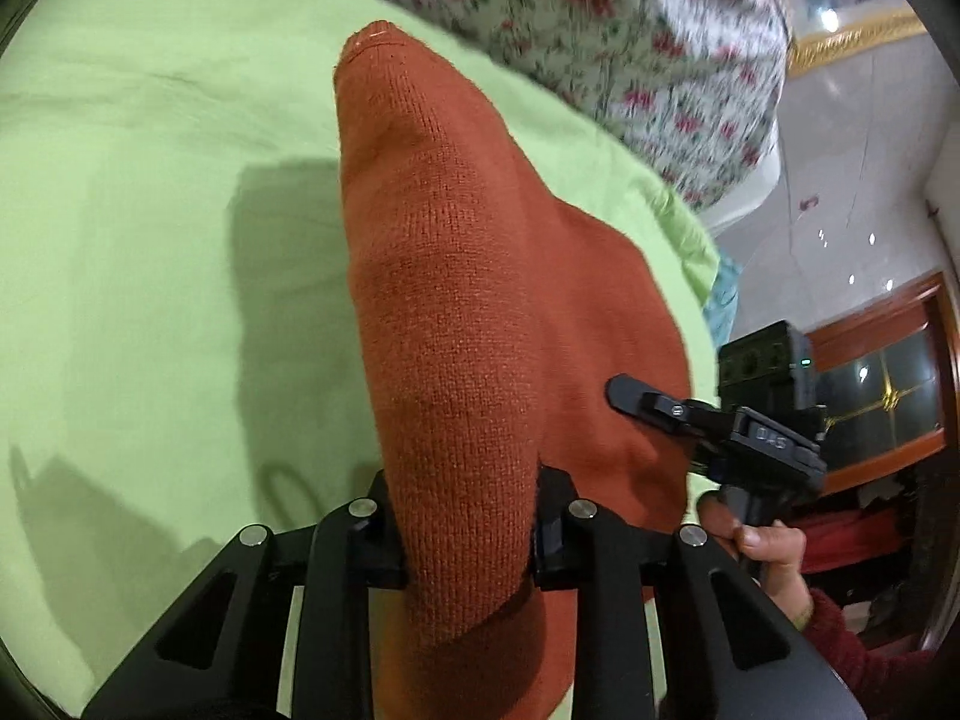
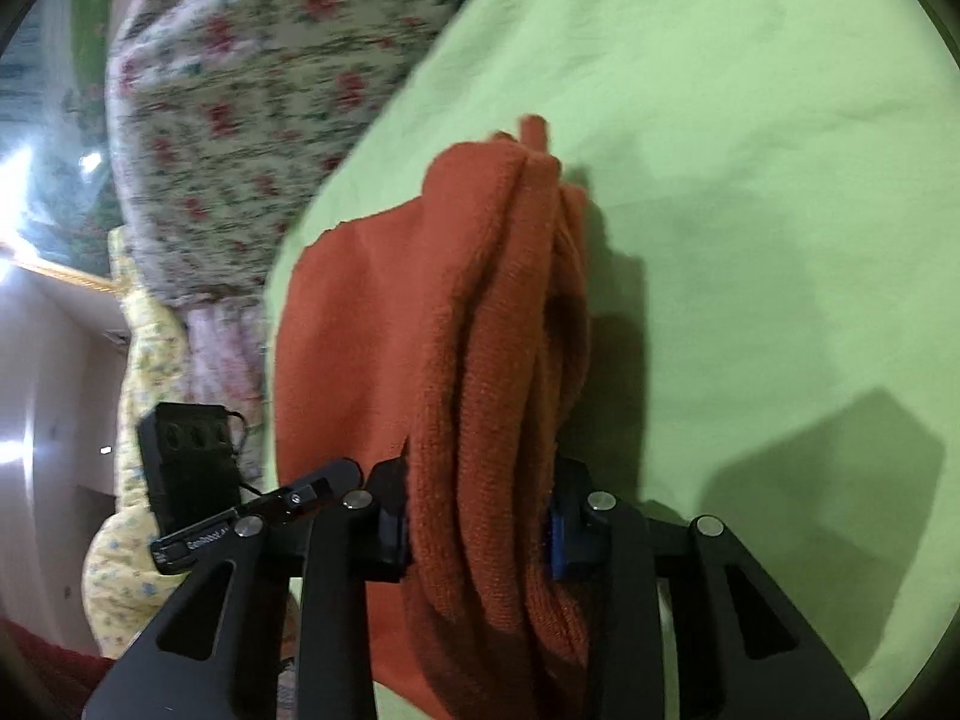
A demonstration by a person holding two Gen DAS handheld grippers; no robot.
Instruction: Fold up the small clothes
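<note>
A rust-orange knitted garment (image 1: pixel 444 276) lies on a light green sheet (image 1: pixel 150 210). My left gripper (image 1: pixel 468 534) is shut on a thick bunched fold of it, the knit filling the gap between the pads. In the right wrist view the same orange garment (image 2: pixel 492 360) runs in several pleated folds between the pads of my right gripper (image 2: pixel 480 528), which is shut on it. The right gripper (image 1: pixel 714 420), held by a hand (image 1: pixel 768 546), also shows at the garment's right edge in the left wrist view. Part of the left gripper (image 2: pixel 270 504) shows at the left of the right wrist view.
A floral quilt (image 1: pixel 630 60) lies bunched along the far side of the green sheet (image 2: pixel 750 180). A yellow flowered cloth (image 2: pixel 138 480) hangs past the bed's edge. Beyond lie a glossy floor (image 1: pixel 840 180) and a wooden cabinet with glass doors (image 1: pixel 888 384).
</note>
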